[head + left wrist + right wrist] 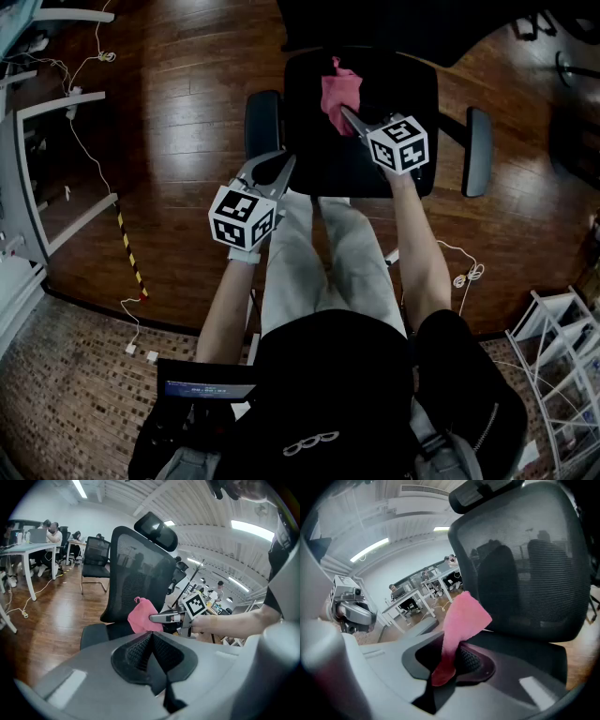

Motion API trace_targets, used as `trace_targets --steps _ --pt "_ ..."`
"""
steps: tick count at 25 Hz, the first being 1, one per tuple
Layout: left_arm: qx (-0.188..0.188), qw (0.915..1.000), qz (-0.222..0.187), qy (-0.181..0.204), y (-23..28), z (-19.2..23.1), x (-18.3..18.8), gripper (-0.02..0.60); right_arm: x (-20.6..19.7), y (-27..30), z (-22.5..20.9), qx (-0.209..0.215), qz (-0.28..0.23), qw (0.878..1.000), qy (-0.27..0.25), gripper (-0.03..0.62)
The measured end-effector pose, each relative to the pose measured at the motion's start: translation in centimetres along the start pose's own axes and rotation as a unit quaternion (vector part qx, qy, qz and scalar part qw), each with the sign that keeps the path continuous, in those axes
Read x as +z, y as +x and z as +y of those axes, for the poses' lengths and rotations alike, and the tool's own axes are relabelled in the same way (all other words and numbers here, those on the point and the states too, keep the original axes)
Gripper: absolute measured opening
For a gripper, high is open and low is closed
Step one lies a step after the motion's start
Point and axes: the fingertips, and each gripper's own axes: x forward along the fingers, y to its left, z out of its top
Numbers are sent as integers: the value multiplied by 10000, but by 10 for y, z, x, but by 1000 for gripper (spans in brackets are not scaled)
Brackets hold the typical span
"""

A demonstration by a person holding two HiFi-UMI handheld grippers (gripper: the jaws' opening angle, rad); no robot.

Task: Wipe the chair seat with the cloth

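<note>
A black office chair has its seat (375, 159) straight ahead of me. My right gripper (349, 118) hovers over the seat, shut on a pink cloth (338, 92) that sticks out past its tips toward the backrest. In the right gripper view the cloth (464, 616) rises from the shut jaws (447, 660) in front of the mesh backrest (525, 569). My left gripper (277, 169) is shut on nothing, at the seat's front left corner. Its own view (151, 638) looks across the seat (101, 632) at the cloth (142, 616) and the right gripper (161, 617).
Armrests (262, 122) (478, 150) flank the seat. My legs (319, 262) stand just before its front edge. A white desk frame (28, 178), floor cables (94, 159) and a striped strip (129, 248) lie left; a white rack (562, 356) is lower right. Another chair (96, 559) stands behind.
</note>
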Motion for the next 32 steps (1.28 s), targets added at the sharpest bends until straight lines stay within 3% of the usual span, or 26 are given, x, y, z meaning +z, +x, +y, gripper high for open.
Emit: trace_targets --steps 9,19,28,32 --pt "90 9987 408 -283 12 30 -35 -6 -28 103 -28 31 350 9992 170 58" --pt "58 9991 417 25 20 41 -33 -6 -38 211 -24 497 571 9965 351 58" --pt "-2 9979 639 46 31 40 -39 -6 -82 214 -65 -31 970 9926 736 60" --pt "70 9978 618 245 40 42 -35 -7 -92 197 -97 -372 1113 9913 594 60"
